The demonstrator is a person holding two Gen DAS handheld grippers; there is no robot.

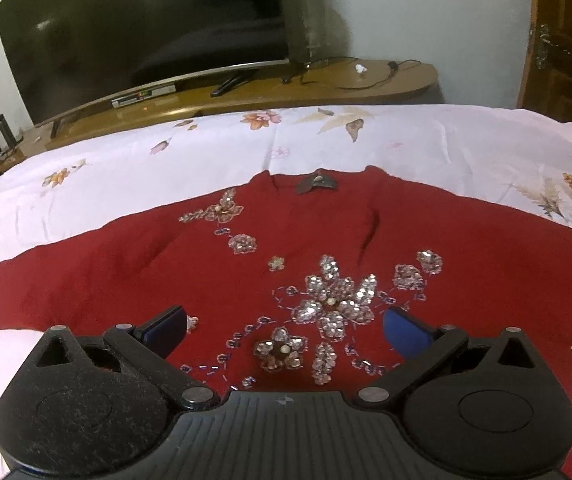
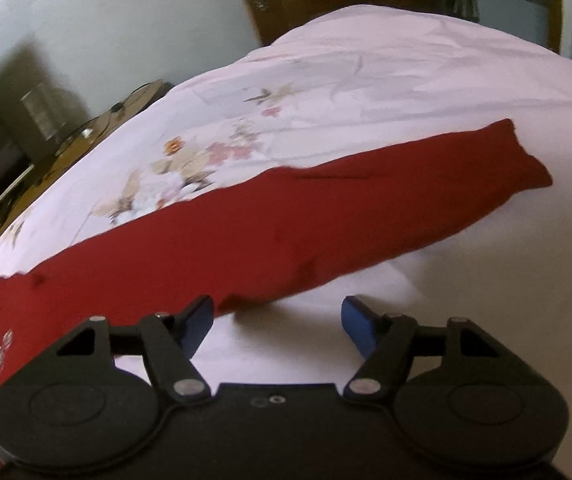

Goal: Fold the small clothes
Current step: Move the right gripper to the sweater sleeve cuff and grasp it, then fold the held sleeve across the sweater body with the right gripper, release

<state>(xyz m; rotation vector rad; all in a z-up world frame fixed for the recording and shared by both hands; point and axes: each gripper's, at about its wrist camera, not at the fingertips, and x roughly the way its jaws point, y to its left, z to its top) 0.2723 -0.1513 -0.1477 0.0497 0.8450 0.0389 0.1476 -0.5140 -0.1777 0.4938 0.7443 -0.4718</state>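
Now the big bed (image 1: 426, 136) with its flowery white sheet holds the red sweater (image 1: 133, 264) lying flat, one sleeve (image 2: 326, 216) stretched out, while the left gripper (image 1: 286, 330) and right gripper (image 2: 277, 324) hang above it, fingers wide apart, holding nothing.
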